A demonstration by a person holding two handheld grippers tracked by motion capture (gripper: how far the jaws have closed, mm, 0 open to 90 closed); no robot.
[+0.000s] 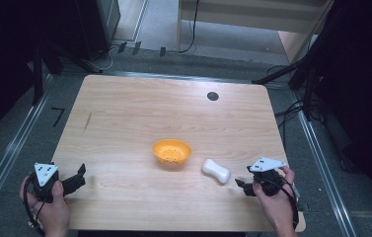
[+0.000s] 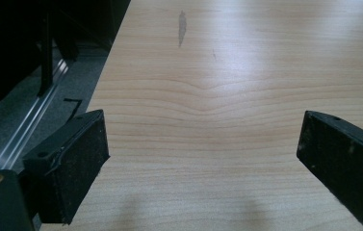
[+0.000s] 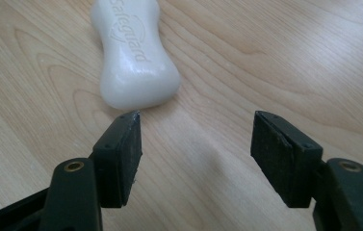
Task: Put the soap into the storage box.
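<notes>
Seen from the high view, where the wooden table [image 1: 124, 113] carries little, an orange bowl [image 1: 172, 151] sits near the middle and a white soap bar [image 1: 216, 171] lies just to its right, apart from it. A small dark round spot [image 1: 212, 96] marks the far part of the top. Nothing stands between the soap and the right gripper [image 1: 243, 187], which is held near the front right edge with its tips pointing toward the bar, close to it but not touching. The left gripper [image 1: 77, 177] is held at the front left corner, well apart from both things.

From the left gripper view, the jaws stand wide apart over bare wood with nothing between them.

From the right gripper view, the soap bar [image 3: 133, 57] lies just beyond the left jaw tip; the jaws are partly open and grip nothing.
</notes>
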